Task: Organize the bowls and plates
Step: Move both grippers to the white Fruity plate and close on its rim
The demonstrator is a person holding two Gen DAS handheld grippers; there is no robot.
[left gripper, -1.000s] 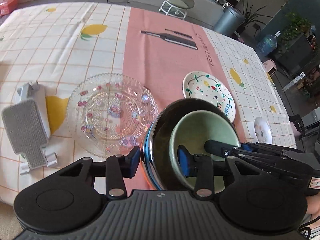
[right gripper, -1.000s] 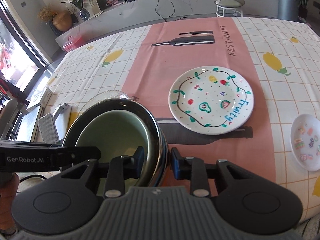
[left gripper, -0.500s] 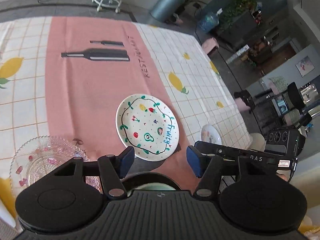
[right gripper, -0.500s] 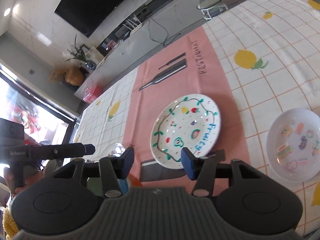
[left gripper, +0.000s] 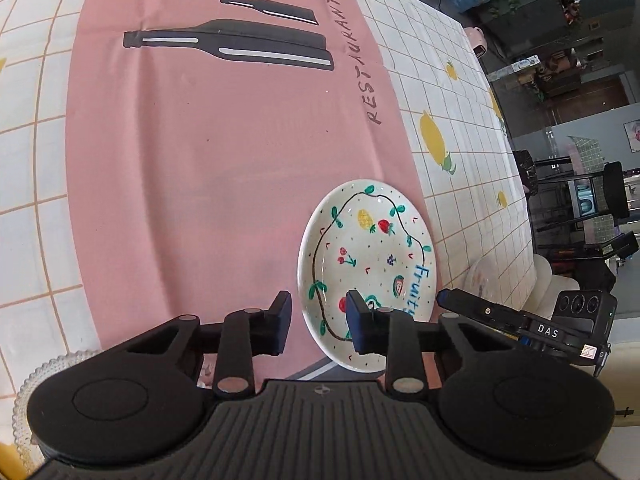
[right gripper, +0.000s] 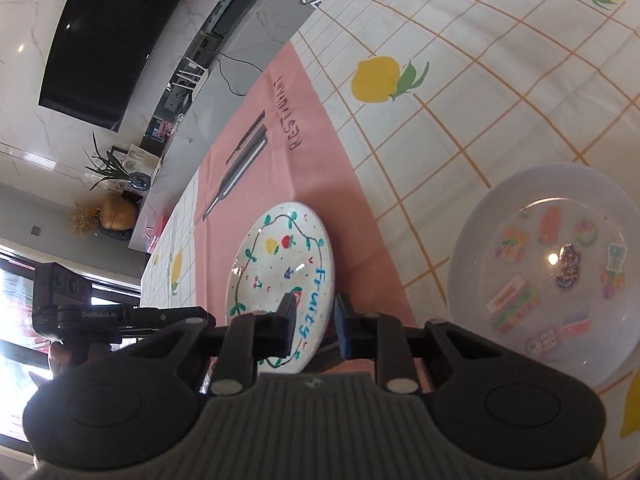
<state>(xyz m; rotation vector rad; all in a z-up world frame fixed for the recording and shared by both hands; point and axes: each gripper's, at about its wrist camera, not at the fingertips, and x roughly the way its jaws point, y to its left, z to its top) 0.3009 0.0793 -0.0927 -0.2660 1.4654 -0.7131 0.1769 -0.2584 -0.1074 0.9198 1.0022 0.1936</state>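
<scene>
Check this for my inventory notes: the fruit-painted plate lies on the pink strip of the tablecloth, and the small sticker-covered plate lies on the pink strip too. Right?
Not quite. The fruit-painted plate does lie on the pink strip, but the small sticker-covered plate lies on the white checked part of the tablecloth, beside the strip. The right wrist view shows it.

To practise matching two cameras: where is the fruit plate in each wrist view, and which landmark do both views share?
Left wrist view: fruit plate lower right of centre, its left rim between the left gripper's fingers.
Right wrist view: lower centre, its right rim between the right gripper's fingers.
Shared landmark: the RESTAURANT lettering.
</scene>
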